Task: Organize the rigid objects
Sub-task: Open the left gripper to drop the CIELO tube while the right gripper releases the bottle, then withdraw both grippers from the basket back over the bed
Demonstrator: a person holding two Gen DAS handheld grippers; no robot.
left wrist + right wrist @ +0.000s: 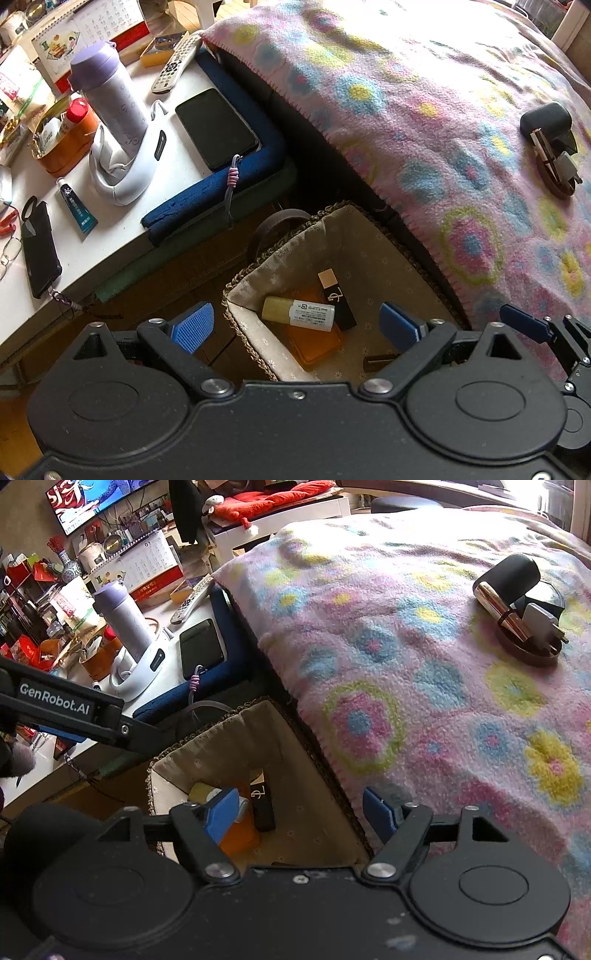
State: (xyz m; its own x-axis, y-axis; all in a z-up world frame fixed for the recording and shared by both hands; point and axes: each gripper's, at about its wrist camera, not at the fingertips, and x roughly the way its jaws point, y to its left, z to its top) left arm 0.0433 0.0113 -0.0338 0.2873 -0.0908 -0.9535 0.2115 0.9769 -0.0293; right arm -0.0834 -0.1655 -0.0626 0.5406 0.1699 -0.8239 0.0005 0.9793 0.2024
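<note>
A woven basket [332, 212] with a beige lining stands on the floor between the table and the bed. In it lie an orange flat box [317, 343], a cream and white bottle [299, 314] and a black lipstick box [338, 299]. My left gripper [299, 328] hangs open over the basket, nothing between its pads. My right gripper [301, 814] is open too, over the same basket [207, 731], beside the black box [263, 808]. On the blanket a brown dish [532, 653] holds a black cylinder [513, 576], a gold lipstick [498, 609] and a white plug [539, 618].
The flowered blanket [424, 110] covers the bed on the right. At left a white table [110, 236] carries a purple flask [107, 92], a phone [216, 127], a remote [177, 62], a tube [77, 206] and a black case [38, 251].
</note>
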